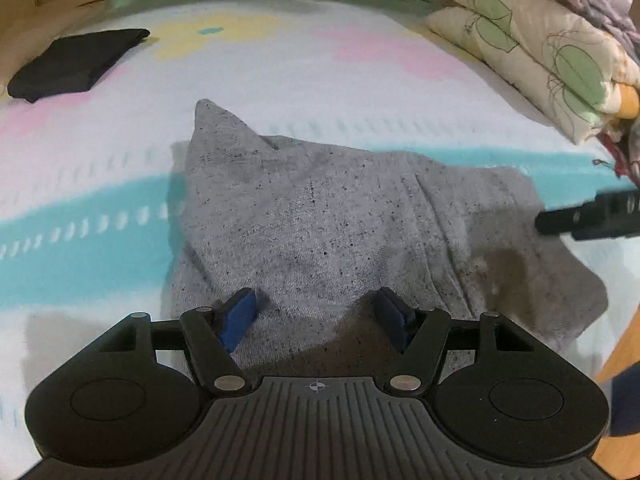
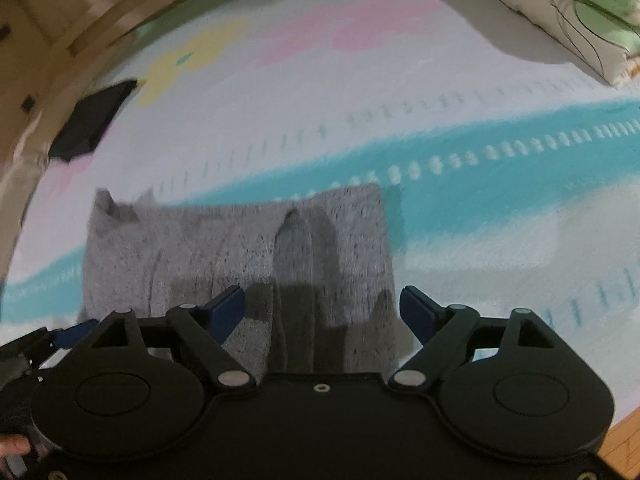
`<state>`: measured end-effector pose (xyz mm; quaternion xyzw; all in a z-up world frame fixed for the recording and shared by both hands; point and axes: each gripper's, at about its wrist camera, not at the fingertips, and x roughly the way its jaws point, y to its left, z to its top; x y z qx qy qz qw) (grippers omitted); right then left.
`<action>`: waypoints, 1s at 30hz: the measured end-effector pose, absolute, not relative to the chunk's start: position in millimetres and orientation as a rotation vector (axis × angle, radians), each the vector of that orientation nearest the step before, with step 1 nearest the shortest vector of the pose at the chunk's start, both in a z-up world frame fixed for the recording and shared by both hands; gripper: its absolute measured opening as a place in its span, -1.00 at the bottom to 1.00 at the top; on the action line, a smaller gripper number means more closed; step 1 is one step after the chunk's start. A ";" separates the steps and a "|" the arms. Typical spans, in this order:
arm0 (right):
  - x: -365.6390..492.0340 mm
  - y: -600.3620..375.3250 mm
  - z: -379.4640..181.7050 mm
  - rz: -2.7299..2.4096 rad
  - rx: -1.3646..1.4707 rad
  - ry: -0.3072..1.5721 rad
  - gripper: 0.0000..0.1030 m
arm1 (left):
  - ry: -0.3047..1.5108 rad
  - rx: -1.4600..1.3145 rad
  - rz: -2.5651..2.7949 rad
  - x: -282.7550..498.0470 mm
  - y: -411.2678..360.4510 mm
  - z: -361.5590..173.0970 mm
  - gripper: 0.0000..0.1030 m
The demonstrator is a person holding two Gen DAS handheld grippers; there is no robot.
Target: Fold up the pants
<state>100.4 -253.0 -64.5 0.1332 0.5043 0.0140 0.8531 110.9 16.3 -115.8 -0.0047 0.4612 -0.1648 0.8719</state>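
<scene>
The left gripper (image 1: 314, 316) hangs over the near part of the grey pants (image 1: 340, 224). Its 2 blue pads are wide apart and hold nothing. The cloth is under them, not pinched. The right gripper (image 2: 322, 310) is the same: its pads stand wide, one on each side of the near right end of the pants (image 2: 240, 248), and nothing is squeezed.

The pants lie in a thick bundle on the bed sheet (image 1: 100, 240), across its blue stripe. They look already folded over. My guess is that both grippers have let go after a fold. The next move could be 1 more fold or a tidy-up. For that, a gripper needs to go down to an edge and close on it. The top corner that sticks up looks like it needs smoothing.

The left view shows the whole bundle, the tip of the other gripper at the right edge, and the folded quilt (image 1: 540, 52). A black folded cloth (image 1: 72, 64) lies far off. The right view is blurry and shows a bit of a hand (image 2: 14, 446).
</scene>
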 end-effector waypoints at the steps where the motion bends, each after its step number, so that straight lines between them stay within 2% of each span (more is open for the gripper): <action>1: 99.1 -249.2 -66.0 0.032 0.263 1.060 0.78 | 0.964 -0.014 -0.352 111.6 17.8 -116.1 0.26; 7: 92.6 -240.5 -80.6 0.086 0.263 1.087 0.85 | 0.963 -0.036 -0.356 108.1 29.0 -115.4 0.29; 10: 95.2 -235.5 -85.9 0.100 0.269 1.087 0.98 | 0.961 -0.042 -0.361 108.2 26.9 -116.2 0.32; 16: 103.6 -227.3 -90.8 0.095 0.277 1.032 0.94 | 0.941 -0.052 -0.379 110.4 31.1 -114.6 0.32; 19: 102.5 -224.4 -88.6 0.112 0.261 0.990 0.52 | 0.920 -0.058 -0.381 111.1 34.6 -111.4 0.32; 20: 101.1 -222.0 -85.8 0.136 0.244 0.973 0.19 | 0.914 -0.063 -0.375 111.5 36.2 -110.5 0.32; 21: 98.9 -219.1 -82.1 0.202 0.237 0.951 -0.24 | 0.909 -0.071 -0.367 112.1 38.5 -109.3 0.32; 26: 96.5 -211.8 -77.2 0.224 0.219 0.947 -0.24 | 0.909 -0.143 -0.323 116.6 52.1 -107.5 0.32; 27: 96.3 -213.3 -76.8 0.220 0.232 0.949 -0.18 | 0.913 -0.159 -0.315 117.6 54.8 -107.9 0.32; 28: 97.0 -215.1 -76.8 0.215 0.243 0.956 -0.10 | 0.917 -0.172 -0.308 118.1 56.8 -108.2 0.32; 29: 98.5 -217.6 -77.6 0.196 0.254 0.969 0.12 | 0.923 -0.182 -0.303 119.2 58.4 -108.3 0.32; 30: 100.6 -220.5 -79.8 0.171 0.267 0.981 0.46 | 0.928 -0.189 -0.299 119.6 59.7 -108.9 0.32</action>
